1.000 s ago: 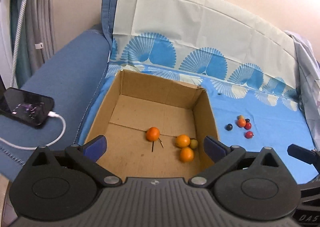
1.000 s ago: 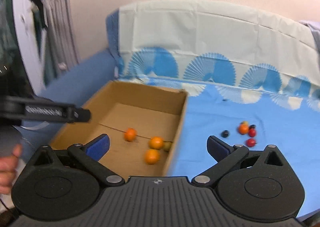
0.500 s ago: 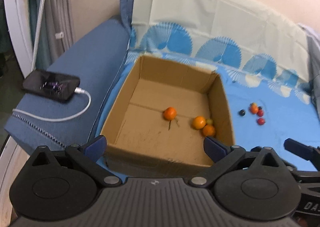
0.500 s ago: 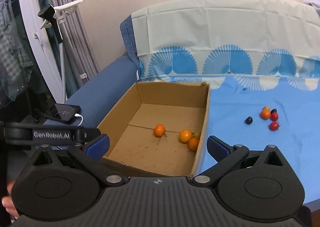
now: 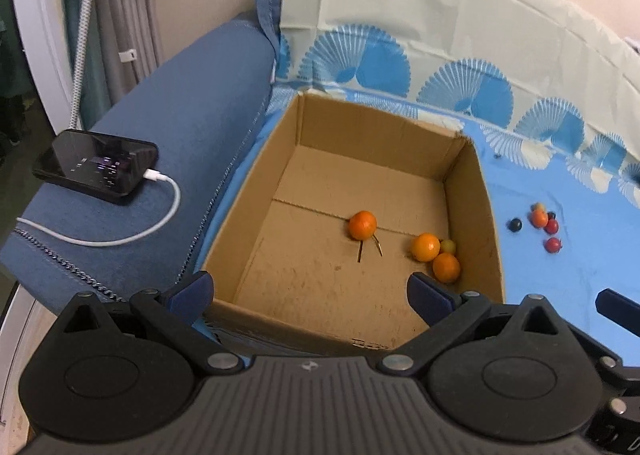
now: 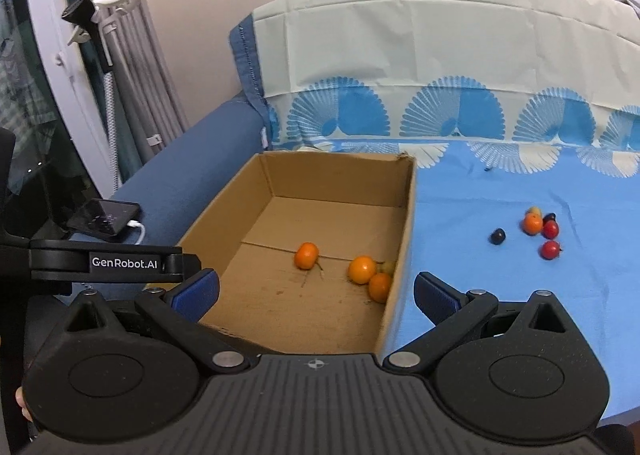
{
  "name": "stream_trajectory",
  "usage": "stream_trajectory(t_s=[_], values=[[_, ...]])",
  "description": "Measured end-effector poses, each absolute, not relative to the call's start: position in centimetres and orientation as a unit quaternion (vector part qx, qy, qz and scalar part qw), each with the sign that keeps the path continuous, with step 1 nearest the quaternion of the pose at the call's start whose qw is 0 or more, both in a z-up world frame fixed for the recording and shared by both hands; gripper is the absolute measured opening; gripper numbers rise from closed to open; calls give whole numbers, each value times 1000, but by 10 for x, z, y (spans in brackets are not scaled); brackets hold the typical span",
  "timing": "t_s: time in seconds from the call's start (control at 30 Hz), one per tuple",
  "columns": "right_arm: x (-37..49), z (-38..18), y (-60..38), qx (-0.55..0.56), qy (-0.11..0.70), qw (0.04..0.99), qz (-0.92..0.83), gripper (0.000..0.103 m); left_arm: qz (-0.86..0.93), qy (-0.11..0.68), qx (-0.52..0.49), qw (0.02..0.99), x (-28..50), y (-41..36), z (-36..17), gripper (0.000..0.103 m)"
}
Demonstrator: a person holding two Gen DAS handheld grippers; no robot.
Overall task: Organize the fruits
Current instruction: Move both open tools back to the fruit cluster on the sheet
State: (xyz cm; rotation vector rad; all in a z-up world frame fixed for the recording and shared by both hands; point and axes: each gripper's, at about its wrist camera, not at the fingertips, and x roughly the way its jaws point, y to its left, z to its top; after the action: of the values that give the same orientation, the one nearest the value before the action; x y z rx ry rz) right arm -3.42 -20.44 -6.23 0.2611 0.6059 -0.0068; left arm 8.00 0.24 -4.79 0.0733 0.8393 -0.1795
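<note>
An open cardboard box (image 5: 476, 191) (image 6: 404, 223) stands on a blue sheet. Inside lie three oranges, one apart (image 5: 362, 225) (image 6: 306, 255) and two together (image 5: 426, 247) (image 6: 361, 269) by the right wall, with a small green fruit (image 5: 448, 245) beside them. To the right on the sheet lies a cluster of small fruits: a dark one (image 5: 515, 224) (image 6: 497, 235), an orange one (image 6: 532, 223) and red ones (image 5: 553, 244) (image 6: 550, 249). My left gripper (image 5: 310, 291) is open and empty above the box's near edge. My right gripper (image 6: 316, 291) is open and empty, near the box's front right corner.
A phone (image 5: 96, 167) on a white charging cable (image 5: 120, 241) lies on the blue sofa arm to the left. The patterned cover (image 6: 440, 123) rises at the back. Curtains and a white stand (image 6: 100, 15) are at the far left. The sheet's front edge is at lower right.
Both grippers have pulled back and up from the box, so the box and fruits look smaller and farther. Both stay open. The fruits have not moved.
</note>
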Motion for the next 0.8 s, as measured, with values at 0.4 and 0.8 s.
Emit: stream_trajectory(t_s=[0.4,0.8], values=[[-31,-75,-280,195,260,944,-65,103,-91,425,54,899,100,-54,-51,103],[-31,-114,-381,172,212,937,-221,103,-169,424,70,887,124,-171,-59,103]])
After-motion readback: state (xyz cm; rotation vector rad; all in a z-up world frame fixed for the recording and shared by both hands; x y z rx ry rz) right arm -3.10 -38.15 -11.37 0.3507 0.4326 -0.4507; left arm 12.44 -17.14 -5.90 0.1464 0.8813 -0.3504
